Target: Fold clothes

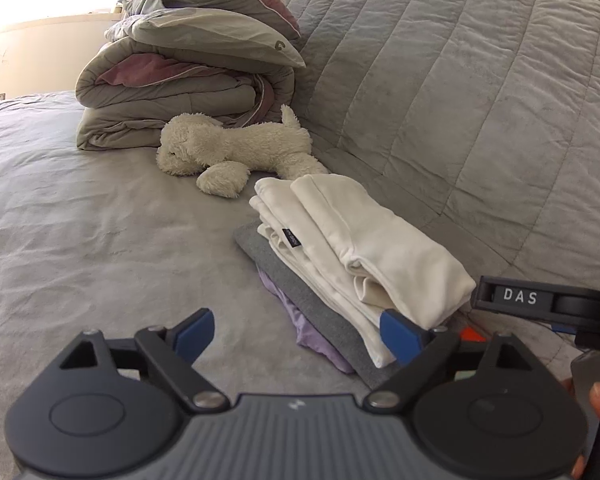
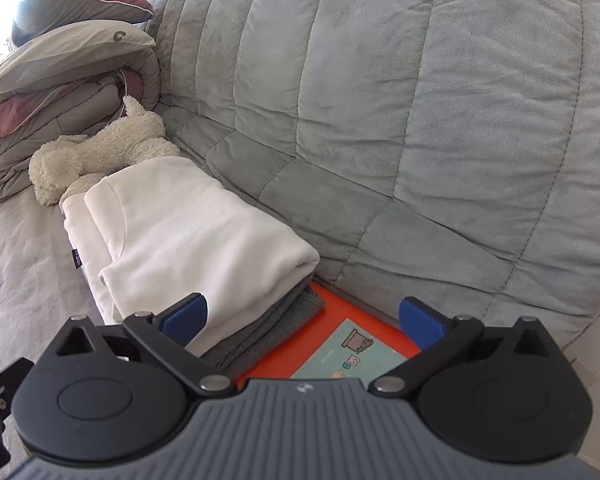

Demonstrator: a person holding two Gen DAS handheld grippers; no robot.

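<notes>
Both the left gripper [image 1: 300, 338] and right gripper [image 2: 303, 318] stand spread, pinching nothing. A folded white cotton garment [image 1: 364, 236] tops a grey folded cloth [image 1: 300, 292] near the grey bed's [image 1: 80, 220] quilted headboard edge, by a cream plush toy [image 1: 236, 148].

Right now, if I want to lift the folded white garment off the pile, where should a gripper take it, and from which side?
Probably at the thick rolled fold of the white garment, the near end by the right gripper. It bulges above the grey garment below, so one finger could slide under. Come from the near, open side; the quilted backrest blocks the far side.
</notes>
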